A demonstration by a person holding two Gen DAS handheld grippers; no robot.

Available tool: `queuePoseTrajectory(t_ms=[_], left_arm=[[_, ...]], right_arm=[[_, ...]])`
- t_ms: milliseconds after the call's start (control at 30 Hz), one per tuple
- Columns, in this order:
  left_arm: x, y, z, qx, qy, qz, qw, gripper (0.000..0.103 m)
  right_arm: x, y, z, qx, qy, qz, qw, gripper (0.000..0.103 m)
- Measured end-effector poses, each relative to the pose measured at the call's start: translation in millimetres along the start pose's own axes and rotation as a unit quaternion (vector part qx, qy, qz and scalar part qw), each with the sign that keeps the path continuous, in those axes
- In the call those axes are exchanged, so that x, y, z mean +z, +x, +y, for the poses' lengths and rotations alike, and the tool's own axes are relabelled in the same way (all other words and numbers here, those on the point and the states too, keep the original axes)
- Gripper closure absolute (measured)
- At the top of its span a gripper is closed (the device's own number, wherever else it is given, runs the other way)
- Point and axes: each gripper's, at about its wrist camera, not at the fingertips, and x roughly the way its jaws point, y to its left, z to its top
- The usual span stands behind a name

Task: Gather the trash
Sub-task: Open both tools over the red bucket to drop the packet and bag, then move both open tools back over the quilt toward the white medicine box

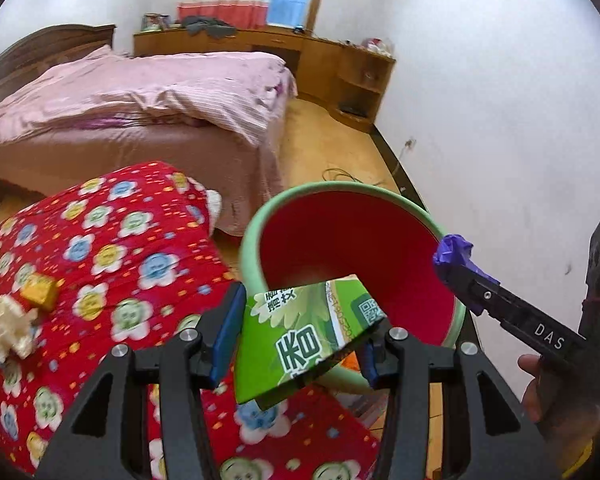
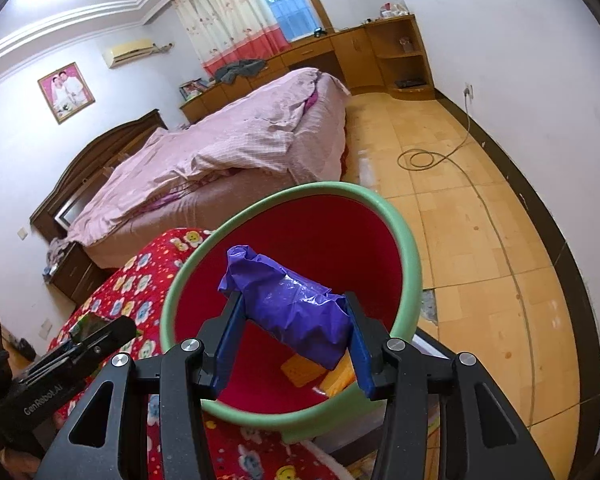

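My left hand-held gripper (image 1: 300, 344) pinches green carton (image 1: 300, 344): light, stiff, crushable | right hand-held gripper (image 2: 296, 328) pinches purple wrapper wad (image 2: 292, 312): soft, slippery | both over red bin (image 2: 404, 240), centre frame

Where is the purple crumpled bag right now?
The purple bag is clamped in the right claw, held over the red bin beside the floral quilt.

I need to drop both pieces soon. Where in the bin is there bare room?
The red bin is bare along its far wall and middle. Orange scraps crowd the near floor under the purple wad. The green box overhangs its near rim.
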Motion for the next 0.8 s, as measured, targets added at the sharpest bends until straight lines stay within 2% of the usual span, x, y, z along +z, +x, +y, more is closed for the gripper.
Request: queuePoseTrajectory(t_ms=[133,333,500,800], left_arm=[[5,13,-9,-0.006,0.014,0.008,0.9998,0.051],[7,20,-15,-0.008,0.027,0.003,0.9996,0.039],[6,18,-15,-0.008,0.021,0.003,0.9997,0.039],[-1,-4,9,0.004,-0.012,-0.007,0.9999,0.039]], right_arm=[[4,4,-2,0.003,0.003,0.002,1.000,0.053],[4,9,-2,0.008,0.005,0.004,1.000,0.052],[5,13,-4,0.011,0.013,0.006,1.000,0.046],[5,7,2,0.014,0.012,0.006,1.000,0.045]])
